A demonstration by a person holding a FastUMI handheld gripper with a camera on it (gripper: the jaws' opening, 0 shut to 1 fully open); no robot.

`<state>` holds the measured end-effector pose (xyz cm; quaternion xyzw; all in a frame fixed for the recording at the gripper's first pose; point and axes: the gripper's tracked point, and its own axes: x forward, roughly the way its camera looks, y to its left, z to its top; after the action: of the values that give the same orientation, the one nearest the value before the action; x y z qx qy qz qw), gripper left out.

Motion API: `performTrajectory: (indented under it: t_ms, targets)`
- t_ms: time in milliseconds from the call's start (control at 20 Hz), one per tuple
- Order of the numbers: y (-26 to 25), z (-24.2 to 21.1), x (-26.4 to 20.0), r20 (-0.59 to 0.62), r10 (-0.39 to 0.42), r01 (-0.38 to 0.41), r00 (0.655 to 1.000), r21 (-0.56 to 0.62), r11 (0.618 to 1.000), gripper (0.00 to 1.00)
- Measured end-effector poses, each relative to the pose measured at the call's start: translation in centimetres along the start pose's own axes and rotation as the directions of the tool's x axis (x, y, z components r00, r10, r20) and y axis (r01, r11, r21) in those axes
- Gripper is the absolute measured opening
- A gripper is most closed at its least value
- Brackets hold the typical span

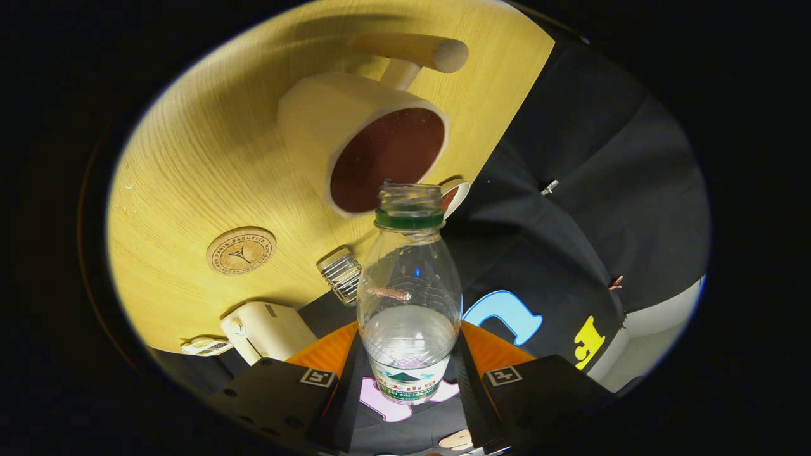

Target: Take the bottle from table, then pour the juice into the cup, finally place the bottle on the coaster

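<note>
With the tongs pinching the uncapped bottle, tilted with its mouth at the cup rim, pouring seems underway or imminent, while placing it on the coaster remains.

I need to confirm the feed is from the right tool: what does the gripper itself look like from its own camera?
The gripper has two broad, blocky housings, one on each side, each carrying a small square black-and-white marker tag on its top face. Small round screw holes dot the left housing. Two flat, angular fingers run forward from them. No cables can be seen.
</note>
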<state>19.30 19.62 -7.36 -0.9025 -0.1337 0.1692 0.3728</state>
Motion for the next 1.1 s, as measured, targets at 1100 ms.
performTrajectory:
  t_ms: [1100]
  targets:
    - [-1.2, -7.2, -4.5, -0.107, 0.082, 0.022, 0.991, 0.728, 0.686, 0.7]
